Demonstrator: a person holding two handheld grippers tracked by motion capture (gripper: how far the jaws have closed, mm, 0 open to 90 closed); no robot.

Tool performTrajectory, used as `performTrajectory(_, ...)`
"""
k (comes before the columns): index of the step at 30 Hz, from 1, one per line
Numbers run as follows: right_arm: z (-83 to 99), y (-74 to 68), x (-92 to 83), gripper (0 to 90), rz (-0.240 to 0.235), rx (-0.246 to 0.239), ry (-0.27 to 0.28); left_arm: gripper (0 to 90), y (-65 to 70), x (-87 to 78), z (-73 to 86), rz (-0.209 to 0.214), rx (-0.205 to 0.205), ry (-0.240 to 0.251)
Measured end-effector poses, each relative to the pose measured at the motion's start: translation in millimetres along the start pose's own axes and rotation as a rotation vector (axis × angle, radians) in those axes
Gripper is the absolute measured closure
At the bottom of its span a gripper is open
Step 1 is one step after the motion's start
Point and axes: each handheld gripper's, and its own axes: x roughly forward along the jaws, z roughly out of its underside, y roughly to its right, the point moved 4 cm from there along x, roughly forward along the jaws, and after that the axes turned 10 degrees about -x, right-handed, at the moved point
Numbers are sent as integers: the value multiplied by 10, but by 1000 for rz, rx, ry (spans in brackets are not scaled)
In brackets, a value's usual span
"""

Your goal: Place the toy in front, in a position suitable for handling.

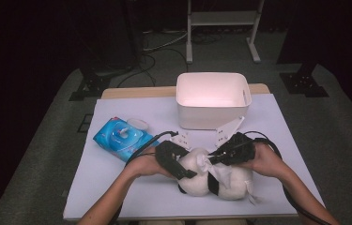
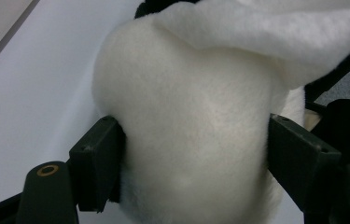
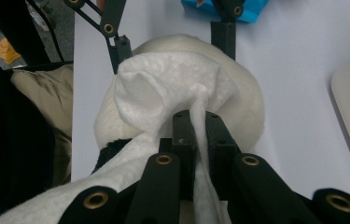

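From the high view, the plush toy (image 1: 216,177) lies at the near edge of the table (image 1: 286,136), between my left gripper (image 1: 188,174) and right gripper (image 1: 215,157). I'd keep the body pinned and draw the wipe slowly, without tugging the fur.

In the left gripper view, my jaws hug the toy's white body (image 2: 191,140), pressing both flanks.

In the right gripper view, my jaws are clamped on a white wet wipe (image 3: 163,88) draped over it.

The blue wipes pack (image 1: 123,137) carries print too small to read.
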Motion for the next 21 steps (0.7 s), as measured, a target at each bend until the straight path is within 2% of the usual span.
performTrajectory(2, 12, 0, -20, 842, 0, 3, 1, 240, 9, -6, 9, -1, 5, 4)
performTrajectory(15, 381, -68, -494, 840, 72, 82, 15, 239, 85, -56, 64, -10, 20, 23)
performTrajectory(18, 428, -98, -494, 841, 67, 101, 22, 232, 100, -62, 66, -8, 17, 26)
performTrajectory(21, 428, -129, -445, 842, 58, 92, 27, 192, 89, -72, 61, -7, 8, 5)
